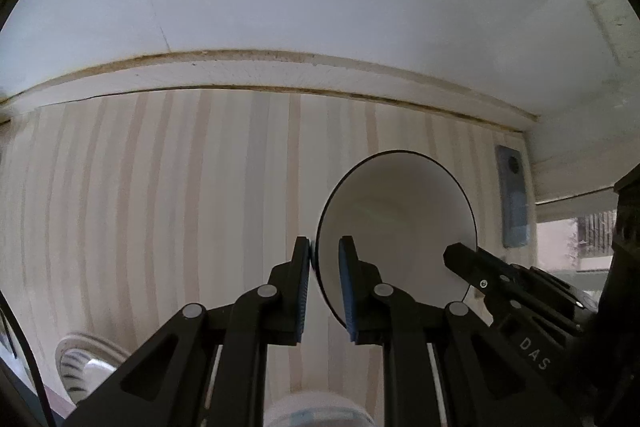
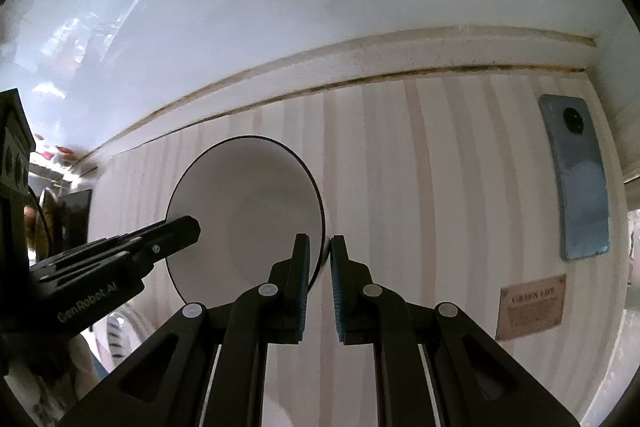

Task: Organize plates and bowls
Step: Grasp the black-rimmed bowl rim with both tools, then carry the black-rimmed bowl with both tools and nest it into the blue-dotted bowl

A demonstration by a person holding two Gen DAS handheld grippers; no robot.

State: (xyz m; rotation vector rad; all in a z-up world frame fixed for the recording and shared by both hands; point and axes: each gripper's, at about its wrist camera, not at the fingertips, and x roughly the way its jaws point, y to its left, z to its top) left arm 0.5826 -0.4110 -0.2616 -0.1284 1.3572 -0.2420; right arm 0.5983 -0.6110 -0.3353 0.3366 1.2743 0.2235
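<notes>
A white bowl with a thin dark rim (image 1: 396, 223) is held between both grippers above a pale striped wooden table (image 1: 160, 207). My left gripper (image 1: 325, 259) is shut on the bowl's left rim. My right gripper (image 2: 320, 255) is shut on the bowl's right rim (image 2: 248, 211). Each gripper shows in the other's view: the right one (image 1: 472, 267) at the bowl's right edge, the left one (image 2: 172, 231) at its left edge. A ribbed white dish with striped contents (image 1: 86, 359) sits at the lower left.
A blue phone (image 2: 576, 179) lies face down at the table's far right, with a small brown label card (image 2: 530, 307) nearer. A white wall with a skirting strip (image 1: 280, 71) runs behind the table. Another white dish (image 1: 316, 411) shows below the left gripper.
</notes>
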